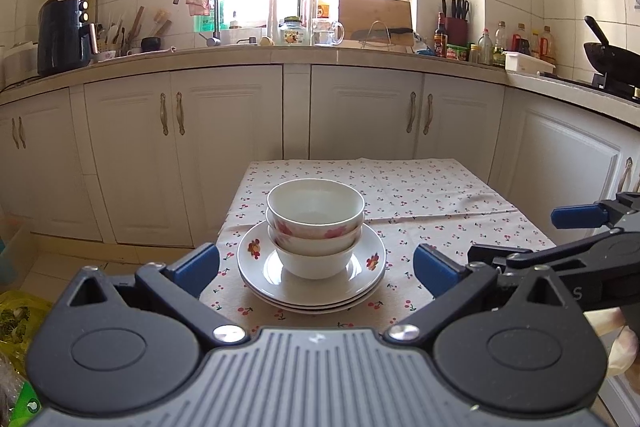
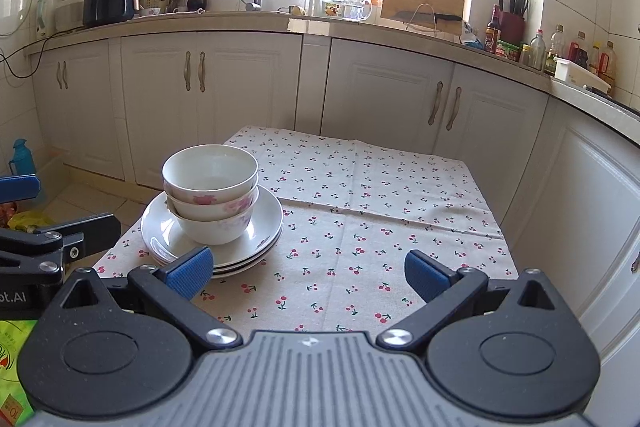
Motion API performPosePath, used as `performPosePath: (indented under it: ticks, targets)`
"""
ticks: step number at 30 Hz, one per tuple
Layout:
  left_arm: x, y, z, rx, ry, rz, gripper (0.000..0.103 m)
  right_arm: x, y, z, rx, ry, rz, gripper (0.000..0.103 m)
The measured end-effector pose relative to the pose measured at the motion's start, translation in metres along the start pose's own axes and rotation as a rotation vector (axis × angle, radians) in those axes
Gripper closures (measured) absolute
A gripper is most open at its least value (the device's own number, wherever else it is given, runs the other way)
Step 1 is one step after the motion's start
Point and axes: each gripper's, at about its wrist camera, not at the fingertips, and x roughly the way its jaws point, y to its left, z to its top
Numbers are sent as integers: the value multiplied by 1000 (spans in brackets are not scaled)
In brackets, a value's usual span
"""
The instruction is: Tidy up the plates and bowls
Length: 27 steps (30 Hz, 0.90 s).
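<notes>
1. The table [image 2: 400, 227], under a cherry-print cloth, carries everything near its left front corner.
2. Three stacked white floral plates [image 1: 312, 287] make a broad base, I'd judge.
3. Three nested white bowls [image 1: 316, 223] sit on them, saving space.
4. My left gripper [image 1: 316, 267] and right gripper [image 2: 310, 273] hover short, fingers spread wide, empty.

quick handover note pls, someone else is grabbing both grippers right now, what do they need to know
Left gripper: open, empty, short of the stack.
Right gripper: open, empty, over bare tablecloth right of the stack.
Three bowls sit nested on a pile of plates, three by the rims, near the table's front left.
Done: everything appears stacked in one pile.
Left: nothing loose in view; possibly move the pile.
</notes>
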Motion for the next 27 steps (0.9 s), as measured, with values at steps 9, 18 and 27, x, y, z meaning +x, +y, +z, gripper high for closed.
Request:
performPosePath:
  ticks: [9, 18, 27]
  targets:
    - [1, -1, 0, 3, 4, 2, 1, -1, 0, 1, -1, -1, -7, 0]
    - [1, -1, 0, 2, 4, 0, 1, -2, 0, 1, -1, -5, -12, 0]
    - [2, -1, -1, 2, 7, 1, 1, -3, -1, 1, -2, -6, -17, 0]
